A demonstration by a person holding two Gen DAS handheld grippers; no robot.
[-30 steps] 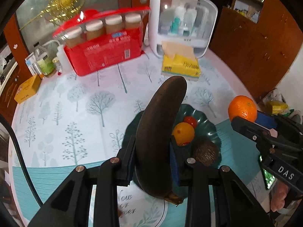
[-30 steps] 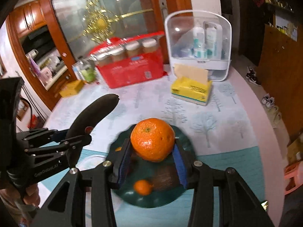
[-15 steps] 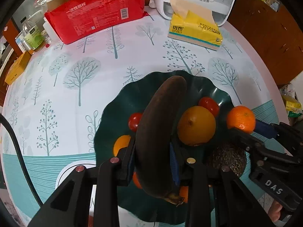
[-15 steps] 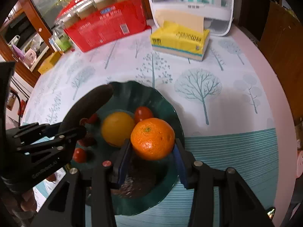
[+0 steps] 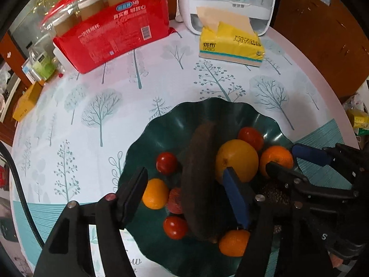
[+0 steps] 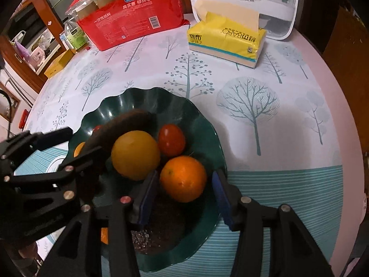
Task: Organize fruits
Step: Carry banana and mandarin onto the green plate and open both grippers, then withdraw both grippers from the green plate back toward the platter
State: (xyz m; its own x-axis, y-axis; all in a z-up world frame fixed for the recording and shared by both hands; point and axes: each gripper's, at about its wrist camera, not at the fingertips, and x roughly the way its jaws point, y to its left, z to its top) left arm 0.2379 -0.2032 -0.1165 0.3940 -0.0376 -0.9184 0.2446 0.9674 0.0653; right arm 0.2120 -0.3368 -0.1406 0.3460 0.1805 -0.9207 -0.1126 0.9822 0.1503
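Fruit nearly all plated. My left gripper (image 5: 184, 189) has just been opening, jaws spread clear of the banana (image 5: 200, 180) lying in the green plate (image 5: 175, 117). My right gripper (image 6: 182, 196) has just been opening, orange (image 6: 183, 179) loose between pads. Retreat left.

The round table (image 6: 288, 124) wore a white cloth printed with pale trees and teal stripes, and the dark green scalloped plate (image 6: 198, 120) sat on its near side. Behind the plate were a yellow tissue pack (image 6: 227, 42), a red bag of paper cups (image 6: 136, 13) further left, and a white plastic organizer (image 6: 242, 2) right behind the tissues. A small yellow box (image 6: 58, 63) lay off to the plate's far left.
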